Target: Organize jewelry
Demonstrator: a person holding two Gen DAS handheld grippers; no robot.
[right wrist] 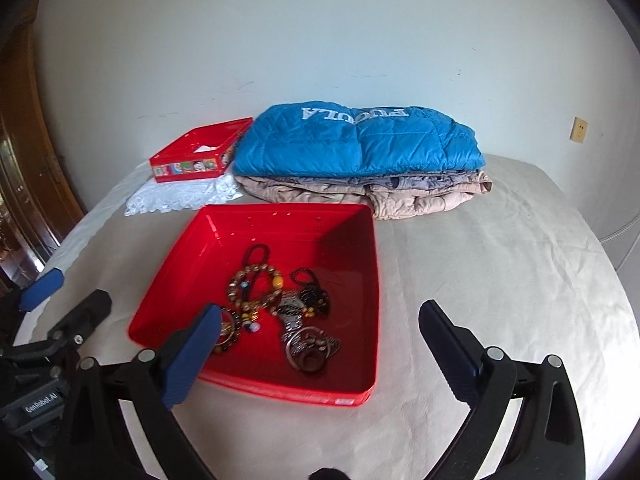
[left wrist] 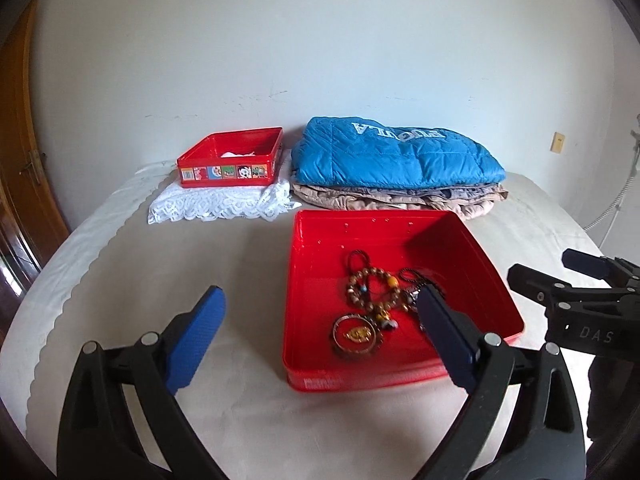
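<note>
A shallow red tray point(left wrist: 320, 376) point(right wrist: 168, 308) lies on the bed and holds a tangle of jewelry: a brown bead bracelet point(left wrist: 370, 284) point(right wrist: 256, 284), a gold pendant ring point(left wrist: 356, 334), a metal watch point(right wrist: 290, 312) and dark cords. My left gripper point(left wrist: 320, 320) is open and empty, hovering over the tray's near left edge. My right gripper point(right wrist: 320, 332) is open and empty over the tray's near right part. A red tin box point(left wrist: 232, 158) point(right wrist: 196, 156) stands open on a white lace cloth point(left wrist: 220, 202) at the back left.
A folded blue quilted jacket point(left wrist: 396, 152) point(right wrist: 356, 140) lies on a beige folded blanket point(left wrist: 400, 198) point(right wrist: 400, 196) behind the tray. The bed sheet point(left wrist: 200, 272) spreads around. A wooden door point(left wrist: 20, 152) stands at the left, a white wall behind.
</note>
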